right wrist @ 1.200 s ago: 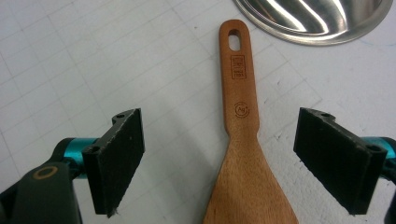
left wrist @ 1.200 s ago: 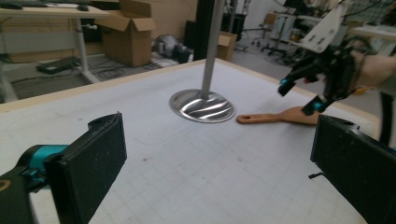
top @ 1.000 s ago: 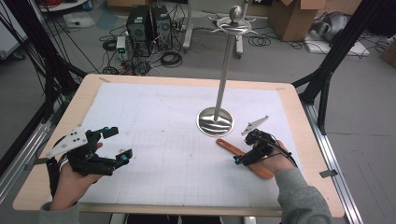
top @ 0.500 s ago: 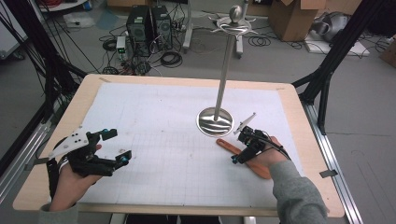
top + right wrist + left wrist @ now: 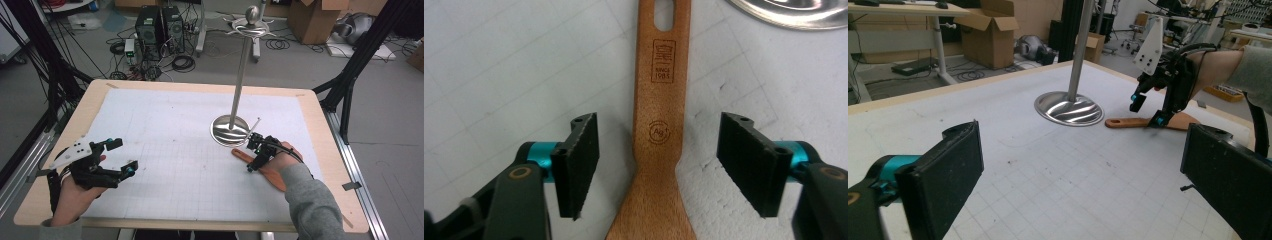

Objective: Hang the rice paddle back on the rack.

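Right gripper (image 5: 656, 165) jaws, just closing, straddle the wooden spatula (image 5: 659, 130) handle untouched; flat on the mat, it may skid; left gripper (image 5: 1078, 185) wide, empty.

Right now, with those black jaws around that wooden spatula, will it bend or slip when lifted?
Probably stiff: the wooden spatula looks solid and flat. Likely light. The right gripper straddles its narrow neck without touching yet, so the broad blade end may droop.

Floor: grey, strewn with black cables (image 5: 182, 62) beyond the desk.
Desk: pale wooden rim (image 5: 85, 107), covered by a white gridded mat (image 5: 165, 130).
Frame: black struts (image 5: 367, 50) at both sides.
Far floor: computer towers (image 5: 160, 25); cardboard boxes (image 5: 310, 20).
Side room: another table (image 5: 898, 10), open box (image 5: 993, 35).
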The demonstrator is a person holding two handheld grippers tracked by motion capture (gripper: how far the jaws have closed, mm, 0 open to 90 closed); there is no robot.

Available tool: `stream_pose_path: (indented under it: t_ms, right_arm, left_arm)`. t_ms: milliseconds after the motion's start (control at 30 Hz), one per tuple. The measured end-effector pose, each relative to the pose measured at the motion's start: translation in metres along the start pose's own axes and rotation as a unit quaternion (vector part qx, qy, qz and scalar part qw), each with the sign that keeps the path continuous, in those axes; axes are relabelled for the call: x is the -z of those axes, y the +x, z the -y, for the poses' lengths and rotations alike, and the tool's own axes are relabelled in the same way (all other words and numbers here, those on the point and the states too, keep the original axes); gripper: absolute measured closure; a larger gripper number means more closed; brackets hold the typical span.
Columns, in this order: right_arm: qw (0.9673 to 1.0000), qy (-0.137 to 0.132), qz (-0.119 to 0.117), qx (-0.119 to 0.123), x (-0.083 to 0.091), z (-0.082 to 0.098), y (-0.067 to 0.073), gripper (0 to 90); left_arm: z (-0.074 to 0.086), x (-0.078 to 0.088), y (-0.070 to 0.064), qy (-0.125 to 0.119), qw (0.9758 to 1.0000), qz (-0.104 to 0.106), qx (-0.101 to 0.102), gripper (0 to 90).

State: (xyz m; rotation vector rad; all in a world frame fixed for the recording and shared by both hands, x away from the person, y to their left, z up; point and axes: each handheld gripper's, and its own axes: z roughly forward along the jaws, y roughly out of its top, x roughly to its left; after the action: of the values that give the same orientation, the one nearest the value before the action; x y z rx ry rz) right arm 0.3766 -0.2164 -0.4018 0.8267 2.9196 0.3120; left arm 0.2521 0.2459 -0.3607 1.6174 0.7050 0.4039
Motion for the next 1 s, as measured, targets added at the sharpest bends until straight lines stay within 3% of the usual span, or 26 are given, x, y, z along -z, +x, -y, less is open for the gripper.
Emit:
stream_pose_path:
  t_ms: [400,567,733,1000]
  right_arm:
    - [0.9994,0.027,-0.006,0.021,-0.004,-0.006,-0.002,49.0]
    - [0.9992,0.033,-0.009,0.020,-0.006,-0.008,-0.001,51.8]
    - [0.9989,0.040,-0.016,0.020,-0.006,-0.011,-0.001,61.1]
    - [0.9990,0.040,-0.013,0.013,-0.006,-0.010,-0.001,64.4]
  left_arm:
    - [0.001,0.002,0.001,-0.002,1.0000,0.004,0.001,4.0]
    - [0.002,0.002,0.002,0.001,1.0000,0.002,0.002,4.0]
    - [0.003,0.002,0.003,0.002,1.0000,0.001,0.004,4.0]
    - [0.003,0.003,0.004,0.002,1.0000,-0.002,0.004,4.0]
